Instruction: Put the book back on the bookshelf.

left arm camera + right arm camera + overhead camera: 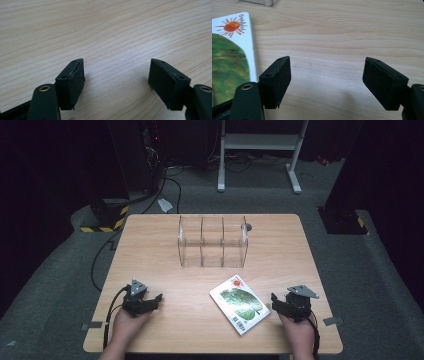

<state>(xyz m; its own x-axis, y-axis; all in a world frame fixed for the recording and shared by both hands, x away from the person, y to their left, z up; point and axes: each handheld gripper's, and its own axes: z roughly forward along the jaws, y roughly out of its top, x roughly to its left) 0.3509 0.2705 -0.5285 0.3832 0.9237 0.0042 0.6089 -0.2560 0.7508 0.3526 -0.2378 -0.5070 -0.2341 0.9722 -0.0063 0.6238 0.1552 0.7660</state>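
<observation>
the picture book (pixel 239 303) with the sun and green leaf on its cover lies flat on the wooden table (pixel 165 255), at the near edge, just beside my right gripper (pixel 275 301) and well apart from my left gripper (pixel 156 299). in the right gripper view its white edge (pixel 252 42) runs close along my left-hand jaw, with only bare wood between the jaws, which stand apart and hold nothing. my left gripper's jaws are apart too, over plain wood (pixel 112 37). the clear three-bay organiser (pixel 212 241) stands farther back toward the middle of the table, and i judge the book is meant for one of its bays. the trouble i foresee: the book sits flat, so a jaw coming from the side may only shove it across the smooth wood instead of getting under it. if i pinch just one corner, the thin book could sag or swing and slip out. it lies near the table's front edge, so a careless push could send it off. a tilted book could also catch the organiser's thin walls and nudge the light thing backward.
</observation>
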